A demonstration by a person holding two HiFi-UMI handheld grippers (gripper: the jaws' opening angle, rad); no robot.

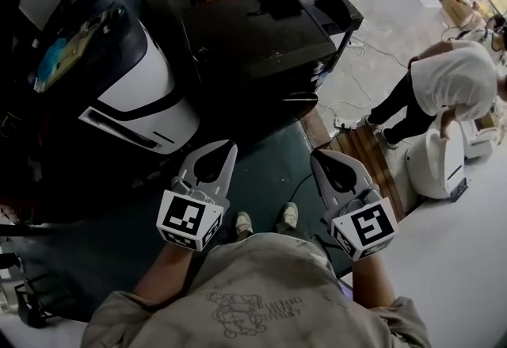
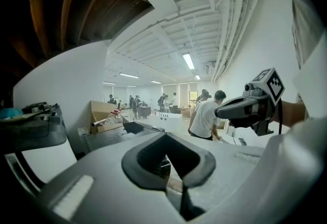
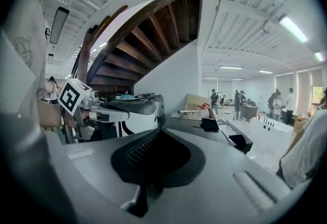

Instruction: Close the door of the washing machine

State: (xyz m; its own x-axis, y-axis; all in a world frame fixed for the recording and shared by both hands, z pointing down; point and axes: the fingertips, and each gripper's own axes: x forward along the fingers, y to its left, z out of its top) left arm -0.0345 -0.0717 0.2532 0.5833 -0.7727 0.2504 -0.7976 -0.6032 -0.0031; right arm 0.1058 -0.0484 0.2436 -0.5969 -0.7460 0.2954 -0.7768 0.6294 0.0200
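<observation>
**Both grippers closed, short of the washing machine**

The grey left gripper (image 1: 228, 150) and grey right gripper (image 1: 316, 156) hover side by side above the dark floor (image 1: 261, 172). Each has its jaws together with nothing between them. The black boxy washing machine (image 1: 253, 45) stands ahead, apart from both (what seems its dark rounded door (image 1: 303, 99) juts from the near front).

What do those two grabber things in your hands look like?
The left gripper and right gripper are pale grey and pointed, each with a dark teardrop-shaped hollow. Each carries a white cube with black square markers. The person wears a short-sleeved beige shirt with a printed drawing.
</observation>
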